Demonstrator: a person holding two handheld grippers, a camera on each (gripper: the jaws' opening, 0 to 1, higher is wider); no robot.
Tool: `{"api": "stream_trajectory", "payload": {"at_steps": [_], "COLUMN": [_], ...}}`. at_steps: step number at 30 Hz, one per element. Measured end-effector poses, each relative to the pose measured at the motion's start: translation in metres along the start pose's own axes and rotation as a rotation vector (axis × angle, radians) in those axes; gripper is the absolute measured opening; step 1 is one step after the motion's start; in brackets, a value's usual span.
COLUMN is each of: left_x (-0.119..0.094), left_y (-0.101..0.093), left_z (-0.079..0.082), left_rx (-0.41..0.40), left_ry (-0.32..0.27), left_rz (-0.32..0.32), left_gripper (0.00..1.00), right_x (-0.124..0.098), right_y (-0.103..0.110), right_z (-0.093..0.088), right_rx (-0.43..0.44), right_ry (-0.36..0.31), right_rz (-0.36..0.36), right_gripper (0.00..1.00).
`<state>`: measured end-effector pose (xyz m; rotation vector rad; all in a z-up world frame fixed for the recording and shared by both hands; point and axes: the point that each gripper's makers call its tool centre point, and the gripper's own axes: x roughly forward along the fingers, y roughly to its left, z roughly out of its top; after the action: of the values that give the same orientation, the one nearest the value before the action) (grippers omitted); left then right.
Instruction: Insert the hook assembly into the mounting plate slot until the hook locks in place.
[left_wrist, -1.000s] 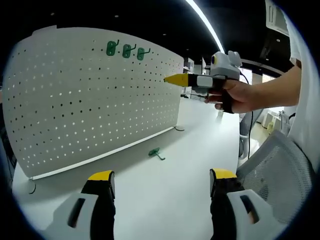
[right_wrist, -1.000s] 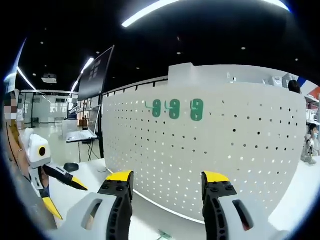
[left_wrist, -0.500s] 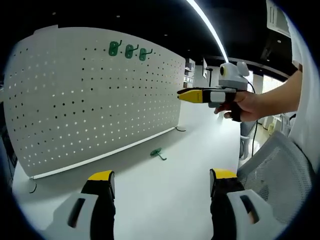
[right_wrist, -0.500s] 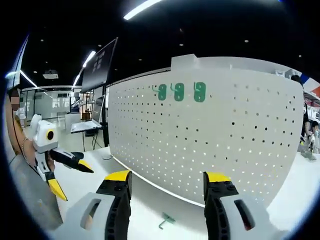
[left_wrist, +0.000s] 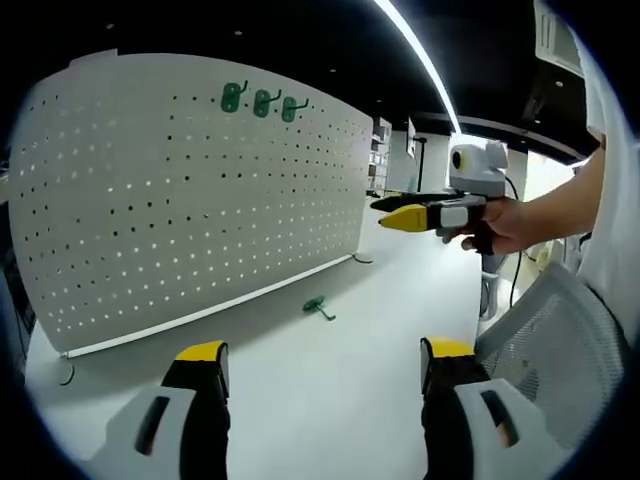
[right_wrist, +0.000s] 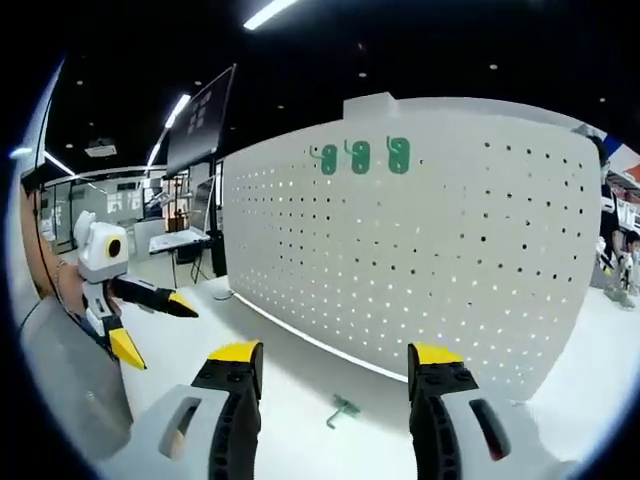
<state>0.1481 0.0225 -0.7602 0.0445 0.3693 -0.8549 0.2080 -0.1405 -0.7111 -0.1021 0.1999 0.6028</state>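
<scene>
Left gripper (left_wrist: 318, 352): jaws held wide, empty, above white table (left_wrist: 330, 400).
Right gripper (right_wrist: 333, 355): jaws wide, empty; seen from the side in left gripper view (left_wrist: 405, 213), gripped by a hand (left_wrist: 500, 222).
Loose green hook (left_wrist: 316, 307): lying on table just before white perforated pegboard (left_wrist: 190, 200).
Mounted green hooks (right_wrist: 361, 157): three hung high on pegboard.
Grey mesh chair back (left_wrist: 555, 345): noted at right of left gripper view.
</scene>
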Motion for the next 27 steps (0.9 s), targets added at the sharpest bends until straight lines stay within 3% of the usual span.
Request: {"api": "stream_trajectory", "payload": {"at_steps": [27], "left_x": [-0.004], "left_y": [0.006], "left_z": [-0.007], "left_rx": [0.001], "left_ry": [0.023], "left_rz": [0.001], "left_gripper": [0.81], "right_x": [-0.035], "right_y": [0.004], "right_z": [-0.047], "right_rx": [0.009], "right_ry": [0.123], "right_rz": [0.01], "right_gripper": [0.6]}}
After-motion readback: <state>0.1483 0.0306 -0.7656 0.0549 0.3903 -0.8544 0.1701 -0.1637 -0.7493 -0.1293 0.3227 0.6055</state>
